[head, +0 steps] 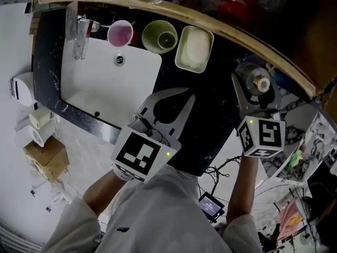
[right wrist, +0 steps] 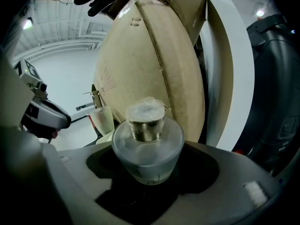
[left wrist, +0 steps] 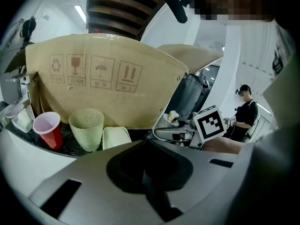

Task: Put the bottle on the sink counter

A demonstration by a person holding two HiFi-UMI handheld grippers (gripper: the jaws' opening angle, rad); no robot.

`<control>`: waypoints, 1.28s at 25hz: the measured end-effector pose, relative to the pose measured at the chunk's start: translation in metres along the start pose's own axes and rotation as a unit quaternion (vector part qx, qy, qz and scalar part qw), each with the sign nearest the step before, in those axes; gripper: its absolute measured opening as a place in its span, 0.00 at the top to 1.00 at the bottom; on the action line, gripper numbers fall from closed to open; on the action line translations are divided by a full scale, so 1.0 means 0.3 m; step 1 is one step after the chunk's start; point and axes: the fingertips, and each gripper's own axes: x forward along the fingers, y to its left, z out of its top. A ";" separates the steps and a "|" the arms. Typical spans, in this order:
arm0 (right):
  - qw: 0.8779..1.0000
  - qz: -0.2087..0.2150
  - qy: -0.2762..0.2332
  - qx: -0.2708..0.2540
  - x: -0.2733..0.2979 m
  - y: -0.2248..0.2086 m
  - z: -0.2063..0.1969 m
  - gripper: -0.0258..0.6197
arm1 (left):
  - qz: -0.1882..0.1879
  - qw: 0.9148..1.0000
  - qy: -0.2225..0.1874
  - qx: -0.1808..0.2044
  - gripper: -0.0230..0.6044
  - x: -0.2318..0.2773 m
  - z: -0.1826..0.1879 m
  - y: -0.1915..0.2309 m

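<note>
1. Bottle (right wrist: 147, 144): frosted, upright, pinched between the jaws of the right gripper (head: 255, 88), above the right end of the dark sink counter (head: 210, 107). Contact with the counter cannot be told.
2. Left gripper (head: 181, 98): jaws pressed together, holding nothing.
3. Risk: if let go tilted or near the counter's edge, the rounded bottle could topple off.

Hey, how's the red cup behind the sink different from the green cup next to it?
The red cup is smooth-walled; the green cup is dimpled and translucent. The green cup looks wider and taller than the red cup. Both stand upright, mouths up, on the dark counter behind the sink.
</note>
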 end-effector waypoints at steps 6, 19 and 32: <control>0.999 0.005 0.021 -0.031 0.051 -0.023 -0.035 0.42 | 0.003 1.000 0.001 -0.006 0.95 0.020 -0.015 0.007; 0.994 0.036 0.063 -0.082 0.131 -0.017 -0.096 0.42 | 0.013 1.000 0.009 -0.018 0.95 0.029 -0.052 0.032; 0.997 0.035 0.042 -0.046 0.131 -0.010 -0.067 0.42 | 0.005 1.000 0.009 -0.013 0.95 0.018 -0.049 0.019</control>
